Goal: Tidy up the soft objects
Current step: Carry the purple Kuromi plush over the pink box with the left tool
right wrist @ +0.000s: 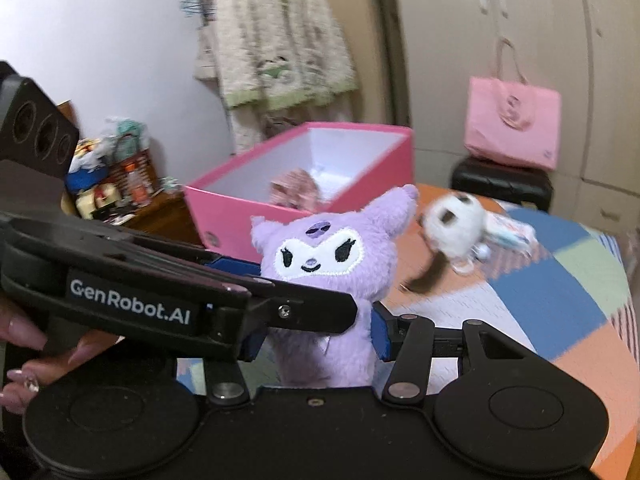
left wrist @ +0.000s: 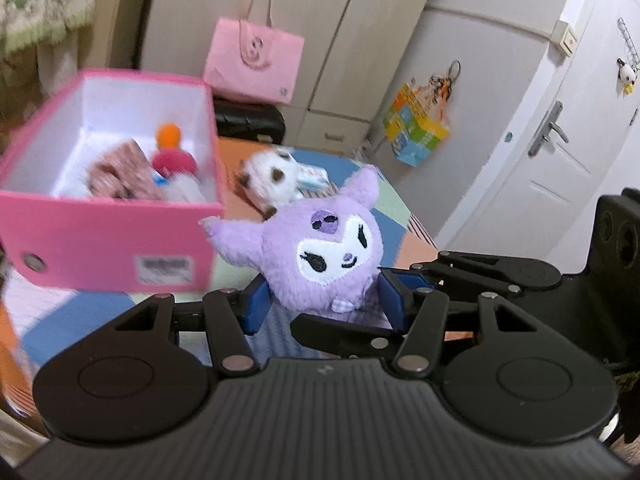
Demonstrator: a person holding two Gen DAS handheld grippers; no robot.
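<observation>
Both the left claw [left wrist: 322, 300] and the right claw [right wrist: 318, 330] clamp the purple plush [left wrist: 320, 252]; one should release before lowering it into the pink box [left wrist: 100, 236].

Pink box [left wrist: 108, 236] open-topped, half filled; white plush [left wrist: 272, 178] beside it.

A plush doll [left wrist: 320, 256] sits upright between the pads of both claws, the left claw [left wrist: 324, 300] and right claw [right wrist: 320, 332] crossing at its body; behind it to the left stands an open box [left wrist: 120, 240] holding what appear to be several soft toys [left wrist: 160, 168], blurred; a second plush [left wrist: 272, 180] lies on the patchwork mat [right wrist: 560, 280] behind the doll, right of the box; farther back a tote bag [left wrist: 252, 60] rests on a case [left wrist: 250, 120] before the wardrobe [left wrist: 320, 20].
</observation>
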